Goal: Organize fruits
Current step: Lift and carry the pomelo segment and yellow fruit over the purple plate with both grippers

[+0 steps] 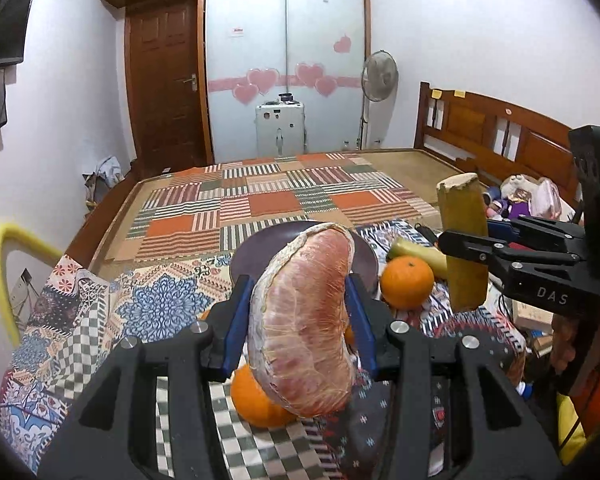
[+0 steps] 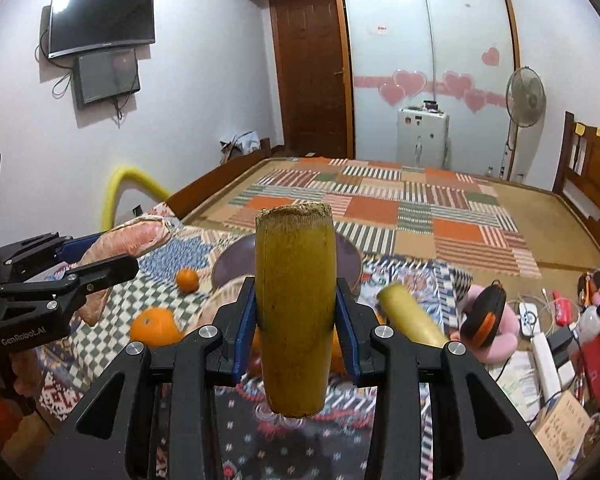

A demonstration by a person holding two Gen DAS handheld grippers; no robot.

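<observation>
My left gripper [image 1: 298, 312] is shut on a pink peeled pomelo segment [image 1: 304, 320], held upright above the patterned cloth. My right gripper [image 2: 296, 312] is shut on a yellow-green sugarcane piece [image 2: 296, 308], held upright; it also shows in the left wrist view [image 1: 462, 240]. The left gripper with the pomelo segment [image 2: 128, 240] shows at the left of the right wrist view. A dark purple plate [image 1: 260, 252] lies just beyond both. Oranges [image 1: 407, 282] [image 1: 256, 400] [image 2: 156, 326] [image 2: 187, 280] and a second sugarcane piece [image 2: 412, 316] lie on the cloth.
A patchwork mat [image 1: 280, 200] covers the bed beyond the plate. A wooden headboard [image 1: 492, 128] stands at the right. Headphones [image 2: 484, 316], a power strip [image 2: 546, 360] and clutter lie at the right. A yellow foam tube [image 1: 0, 272] curves at the left edge.
</observation>
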